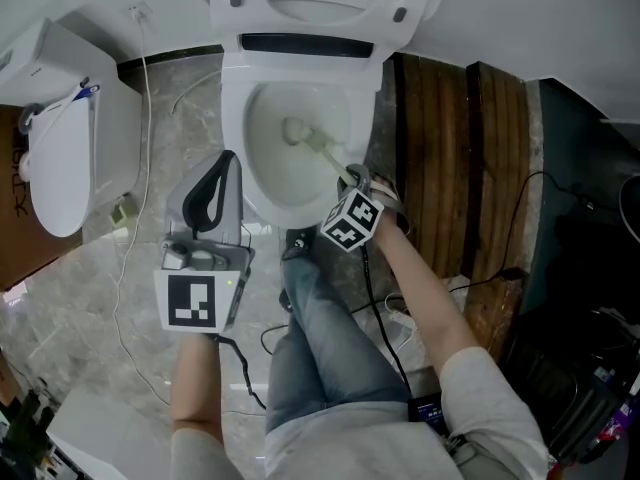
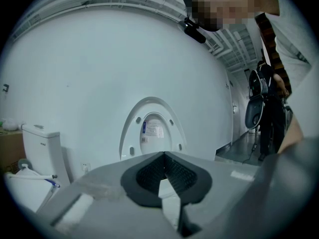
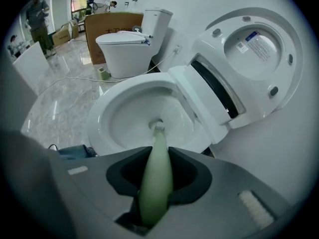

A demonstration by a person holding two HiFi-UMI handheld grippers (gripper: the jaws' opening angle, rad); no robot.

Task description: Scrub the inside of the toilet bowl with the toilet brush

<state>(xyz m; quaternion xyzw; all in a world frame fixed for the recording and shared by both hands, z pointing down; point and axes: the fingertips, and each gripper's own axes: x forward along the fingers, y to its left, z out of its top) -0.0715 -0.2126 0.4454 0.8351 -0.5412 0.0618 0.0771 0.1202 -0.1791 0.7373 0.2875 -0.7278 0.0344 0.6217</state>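
- The white ceramic toilet bowl (image 1: 232, 118) sits at the upper centre of the head view. Inside it is the bristle head of the pale green plastic toilet brush (image 1: 318, 144).
- The right gripper (image 1: 352, 176) has its fingers clamped on the brush's handle, at the bowl's right rim.
- The left gripper (image 1: 213, 196) hovers at lower left, fingers pressed together on nothing.

Head view steeply down on toilet bowl (image 1: 235, 108); right gripper view shares it; left faces wall (image 2: 99, 73).
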